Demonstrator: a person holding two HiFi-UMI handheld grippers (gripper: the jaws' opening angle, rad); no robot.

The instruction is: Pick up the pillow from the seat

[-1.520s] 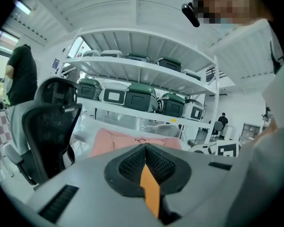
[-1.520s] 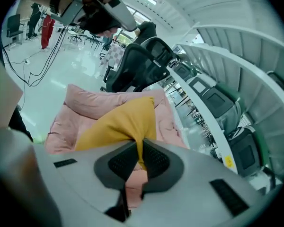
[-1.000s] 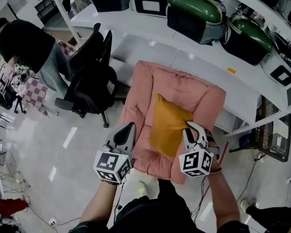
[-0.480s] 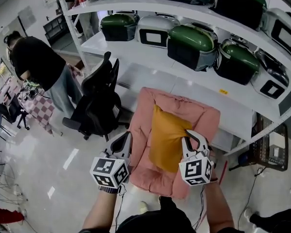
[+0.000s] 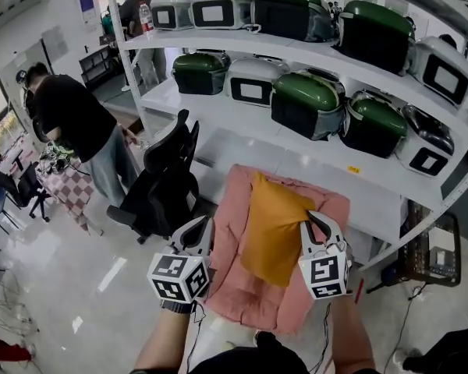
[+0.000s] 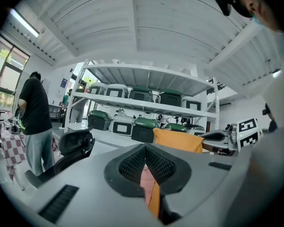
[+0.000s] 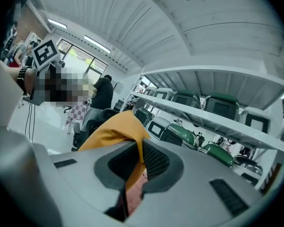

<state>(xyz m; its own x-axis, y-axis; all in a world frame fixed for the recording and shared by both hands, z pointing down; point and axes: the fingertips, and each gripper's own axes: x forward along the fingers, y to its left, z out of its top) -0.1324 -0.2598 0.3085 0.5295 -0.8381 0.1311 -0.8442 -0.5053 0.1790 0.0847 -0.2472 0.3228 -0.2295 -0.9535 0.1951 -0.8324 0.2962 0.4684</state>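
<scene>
Pinching the orange pillow by its right edge, the right gripper holds it over the pink seat at frame centre. The left gripper, jaws pressed together on nothing, hangs at the seat's left edge. A black office chair crowds the left, and white shelves of green and grey cases stand behind on a glossy pale floor.

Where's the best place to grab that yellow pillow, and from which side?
Probably the right edge near its top corner, coming from the open front. The pillow is upright before the pink seat, so that thin, soft edge is exposed for fingers to pinch, as the right gripper does.
</scene>
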